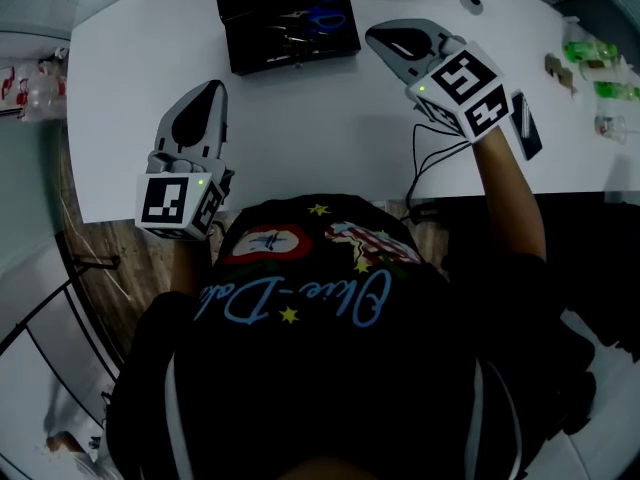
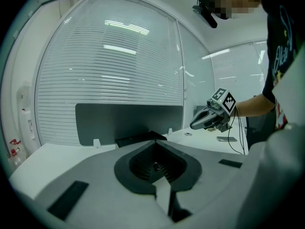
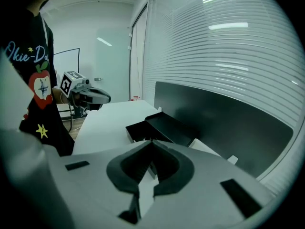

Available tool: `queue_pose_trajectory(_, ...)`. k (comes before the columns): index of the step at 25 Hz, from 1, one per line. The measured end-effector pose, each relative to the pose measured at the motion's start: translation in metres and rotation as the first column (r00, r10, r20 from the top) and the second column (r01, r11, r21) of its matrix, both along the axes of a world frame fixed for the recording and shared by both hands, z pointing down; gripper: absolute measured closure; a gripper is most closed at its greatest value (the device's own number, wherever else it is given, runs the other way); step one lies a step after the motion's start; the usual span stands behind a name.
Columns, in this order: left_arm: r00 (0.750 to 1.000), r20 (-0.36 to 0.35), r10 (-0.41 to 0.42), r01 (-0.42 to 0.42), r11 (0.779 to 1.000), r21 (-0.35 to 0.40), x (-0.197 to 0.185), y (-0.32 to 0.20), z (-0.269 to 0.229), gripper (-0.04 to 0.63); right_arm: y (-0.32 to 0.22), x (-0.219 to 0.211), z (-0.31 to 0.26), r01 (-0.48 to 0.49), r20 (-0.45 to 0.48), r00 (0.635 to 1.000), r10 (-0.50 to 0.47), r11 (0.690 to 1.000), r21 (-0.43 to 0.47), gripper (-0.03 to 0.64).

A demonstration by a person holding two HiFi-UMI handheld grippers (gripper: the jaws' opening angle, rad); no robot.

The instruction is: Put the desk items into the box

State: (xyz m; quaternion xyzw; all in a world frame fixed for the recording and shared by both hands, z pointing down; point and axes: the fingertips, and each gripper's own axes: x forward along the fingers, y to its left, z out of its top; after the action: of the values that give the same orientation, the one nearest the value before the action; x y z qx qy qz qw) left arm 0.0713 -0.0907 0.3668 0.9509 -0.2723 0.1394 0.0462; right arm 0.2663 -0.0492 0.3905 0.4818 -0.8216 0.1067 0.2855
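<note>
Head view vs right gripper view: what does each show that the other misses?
Only the head view: blue-handled scissors in the box, a phone on the right side of the desk, and green items near its right edge. Only the right gripper view: window blinds and a dark panel behind the desk. Both: the open black box, the white desk and the left gripper.

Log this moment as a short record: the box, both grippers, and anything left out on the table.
box: black, open, at the table's far side
inside box: blue-handled scissors
left gripper: jaws together, empty, over the table's near left part
right gripper: jaws together, empty, just right of the box
outside box: dark phone near the table's right end
</note>
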Motion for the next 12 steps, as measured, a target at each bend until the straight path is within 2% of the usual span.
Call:
queue_pose_trajectory(4,0.999,-0.038,0.005,-0.005,1.0,-0.002,0.0013,0.003,-0.0027,0.588,0.0001,0.0027,-0.0021,-0.022,0.029,0.999,0.022,1.0,0.018,0.607)
queue_pose_trajectory(12,1.0,-0.031,0.001,-0.001,1.0,0.011,0.0005,0.0016,-0.0047,0.588,0.0001,0.0036,-0.0067,-0.042,0.058,0.998,0.039,0.998,0.048,0.607)
